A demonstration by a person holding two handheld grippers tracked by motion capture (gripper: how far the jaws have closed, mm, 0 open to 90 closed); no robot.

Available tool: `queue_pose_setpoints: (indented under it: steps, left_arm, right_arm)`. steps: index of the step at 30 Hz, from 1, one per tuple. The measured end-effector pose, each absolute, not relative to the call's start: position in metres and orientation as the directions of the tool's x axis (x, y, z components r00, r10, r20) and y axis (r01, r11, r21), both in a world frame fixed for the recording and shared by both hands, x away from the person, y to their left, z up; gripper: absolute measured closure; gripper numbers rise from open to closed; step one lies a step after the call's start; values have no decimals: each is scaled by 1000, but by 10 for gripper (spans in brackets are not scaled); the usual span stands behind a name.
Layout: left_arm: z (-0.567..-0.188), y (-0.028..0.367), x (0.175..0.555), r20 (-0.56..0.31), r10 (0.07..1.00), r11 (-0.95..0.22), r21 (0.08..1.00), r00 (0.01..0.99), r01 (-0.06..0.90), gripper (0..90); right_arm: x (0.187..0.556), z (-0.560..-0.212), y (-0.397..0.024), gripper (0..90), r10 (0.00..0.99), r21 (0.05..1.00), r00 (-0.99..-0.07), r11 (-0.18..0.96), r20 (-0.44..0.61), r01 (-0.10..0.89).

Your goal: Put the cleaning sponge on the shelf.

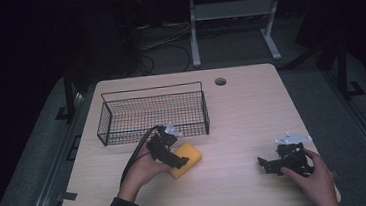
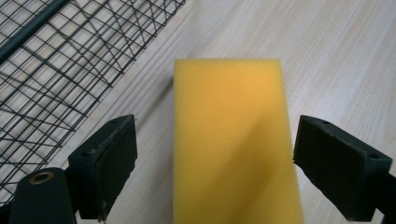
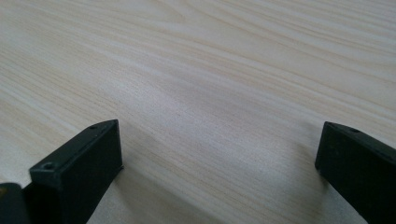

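We note left gripper (image 2: 215, 172) jaws spread, straddling yellow sponge (image 2: 233, 140) beside wire basket (image 1: 154, 116); right gripper (image 3: 219, 172) agape over bare table (image 3: 210, 70).

We count one yellow sponge (image 1: 186, 160), one black wire basket (image 1: 152, 111) (far left), two grippers, left (image 1: 171, 154) and right (image 1: 270, 164), one table (image 1: 252, 112).

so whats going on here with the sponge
A person holds tongs in each hand at a wooden table. The left tongs are open and straddle a yellow sponge lying flat on the table, with a gap showing between each jaw and the sponge's sides, so it is not gripped yet. A wire basket stands just beyond the sponge. The right tongs are open too, low over bare table near the right edge, holding nothing.
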State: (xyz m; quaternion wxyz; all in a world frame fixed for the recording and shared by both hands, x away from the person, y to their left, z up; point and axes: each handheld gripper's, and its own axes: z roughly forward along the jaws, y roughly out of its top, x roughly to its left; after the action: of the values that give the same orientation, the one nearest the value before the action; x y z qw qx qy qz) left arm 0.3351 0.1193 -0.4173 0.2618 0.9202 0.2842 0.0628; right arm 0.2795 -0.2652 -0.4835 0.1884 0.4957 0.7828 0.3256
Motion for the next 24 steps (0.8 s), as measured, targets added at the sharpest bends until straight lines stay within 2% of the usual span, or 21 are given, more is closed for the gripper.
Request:
queue_pose_setpoints:
  steps: [24]
  left_arm:
    - [-442,99,335,-2,526,-760,446,850,472,132]
  right_arm:
    - [279,-483,-265,0,899,696,-438,297,27,653]
